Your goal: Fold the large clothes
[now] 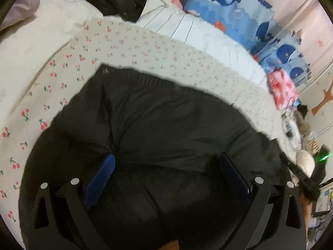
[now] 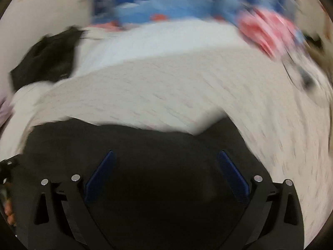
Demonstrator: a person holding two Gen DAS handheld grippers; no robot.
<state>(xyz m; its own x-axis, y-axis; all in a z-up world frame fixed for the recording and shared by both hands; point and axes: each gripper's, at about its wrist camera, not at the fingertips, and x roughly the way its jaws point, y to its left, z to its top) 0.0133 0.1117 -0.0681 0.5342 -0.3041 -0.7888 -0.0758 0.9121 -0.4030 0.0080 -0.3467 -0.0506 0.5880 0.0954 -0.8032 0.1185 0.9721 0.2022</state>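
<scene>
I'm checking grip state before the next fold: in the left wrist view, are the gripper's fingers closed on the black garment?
No, the left gripper has its blue fingers spread wide apart over the black garment, pinching nothing.

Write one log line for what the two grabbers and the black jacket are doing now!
left gripper: open over black jacket | right gripper: open, blurred view | jacket: lying on cherry-print sheet | grip: none

Bed with cherry-print sheet [image 1: 133,48], black garment [image 1: 166,129] spread near, white quilt [image 1: 37,37] far left, dark clothing [image 1: 116,2] far
</scene>
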